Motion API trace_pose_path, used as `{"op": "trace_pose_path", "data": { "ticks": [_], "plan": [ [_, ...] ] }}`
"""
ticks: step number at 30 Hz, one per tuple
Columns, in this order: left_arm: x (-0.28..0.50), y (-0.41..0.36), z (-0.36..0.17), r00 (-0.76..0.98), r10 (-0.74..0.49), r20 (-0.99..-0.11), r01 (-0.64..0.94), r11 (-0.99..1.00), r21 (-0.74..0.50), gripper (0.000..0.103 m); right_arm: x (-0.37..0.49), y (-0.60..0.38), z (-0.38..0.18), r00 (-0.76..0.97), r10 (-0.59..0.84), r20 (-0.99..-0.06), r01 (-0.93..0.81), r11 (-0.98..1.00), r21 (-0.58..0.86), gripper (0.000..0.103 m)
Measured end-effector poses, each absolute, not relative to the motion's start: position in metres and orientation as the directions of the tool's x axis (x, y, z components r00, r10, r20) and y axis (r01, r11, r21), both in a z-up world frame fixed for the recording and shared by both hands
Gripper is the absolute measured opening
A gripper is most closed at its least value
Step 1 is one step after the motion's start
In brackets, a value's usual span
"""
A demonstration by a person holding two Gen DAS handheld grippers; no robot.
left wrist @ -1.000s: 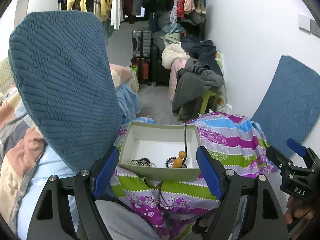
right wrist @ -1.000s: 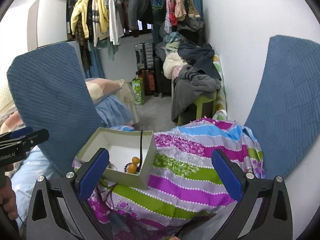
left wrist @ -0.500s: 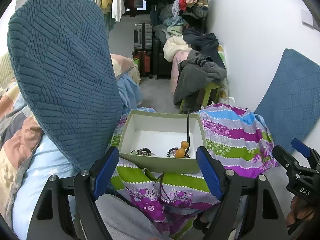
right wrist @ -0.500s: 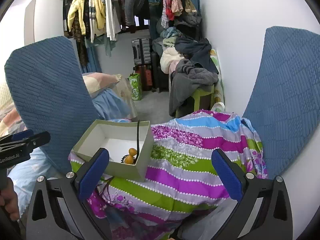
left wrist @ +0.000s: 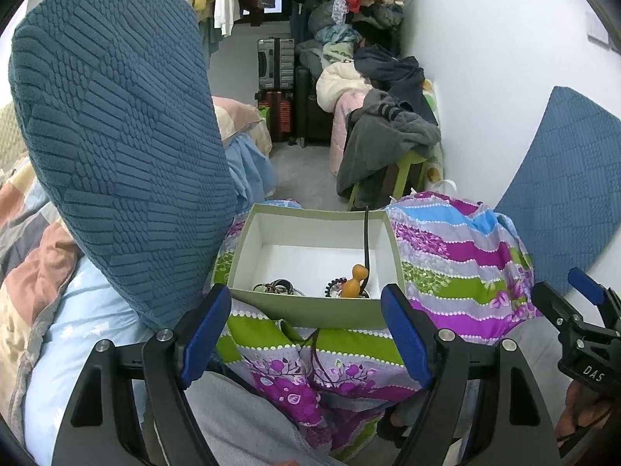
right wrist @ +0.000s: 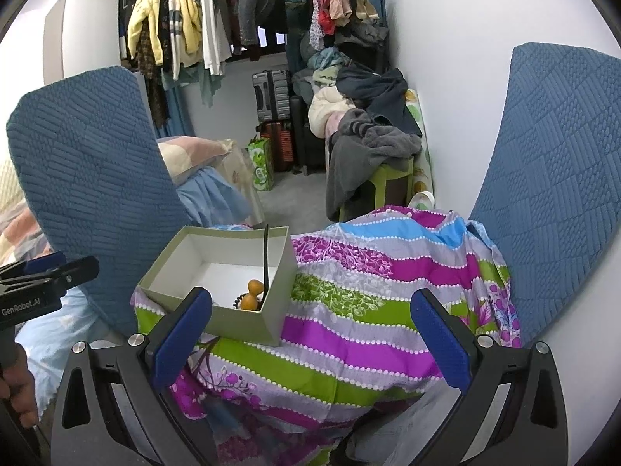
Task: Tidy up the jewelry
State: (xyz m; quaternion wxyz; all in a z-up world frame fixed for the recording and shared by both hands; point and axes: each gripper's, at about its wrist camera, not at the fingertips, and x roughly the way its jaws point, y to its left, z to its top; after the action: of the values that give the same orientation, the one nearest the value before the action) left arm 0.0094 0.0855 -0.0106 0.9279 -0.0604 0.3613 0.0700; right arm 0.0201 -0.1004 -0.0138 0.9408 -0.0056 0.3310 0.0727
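A green cardboard box [left wrist: 310,310] with a white inside sits on a striped floral cloth [left wrist: 458,256]. In it lie an orange gourd pendant [left wrist: 354,282] on a black cord, a beaded bracelet [left wrist: 334,284] and a dark bangle cluster [left wrist: 277,286]. My left gripper [left wrist: 306,334] is open and empty just in front of the box. My right gripper [right wrist: 310,338] is open and empty over the cloth, right of the box [right wrist: 248,326]; the pendant [right wrist: 251,298] shows there too.
Two blue quilted cushions [left wrist: 116,147] [right wrist: 551,194] stand left and right of the cloth. A bed with patchwork bedding [left wrist: 35,256] is at left. Suitcases [right wrist: 271,97], piled clothes on a green stool [right wrist: 372,147] and a hanging rack lie beyond.
Both grippers have risen and tilted down a little, so the box and cloth sit lower and fuller in view. Nothing in the box has moved. Both grippers stay open.
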Motion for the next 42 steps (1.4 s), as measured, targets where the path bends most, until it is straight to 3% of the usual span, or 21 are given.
{"op": "trace_pose_path", "data": {
  "ticks": [42],
  "plan": [
    [0.014,0.076,-0.025,0.703,0.069,-0.708,-0.158,0.986,-0.06,0.083,0.017,-0.106,-0.021,0.767,0.109,-0.632,-0.131,0.991,0.013,0.103]
  ]
}}
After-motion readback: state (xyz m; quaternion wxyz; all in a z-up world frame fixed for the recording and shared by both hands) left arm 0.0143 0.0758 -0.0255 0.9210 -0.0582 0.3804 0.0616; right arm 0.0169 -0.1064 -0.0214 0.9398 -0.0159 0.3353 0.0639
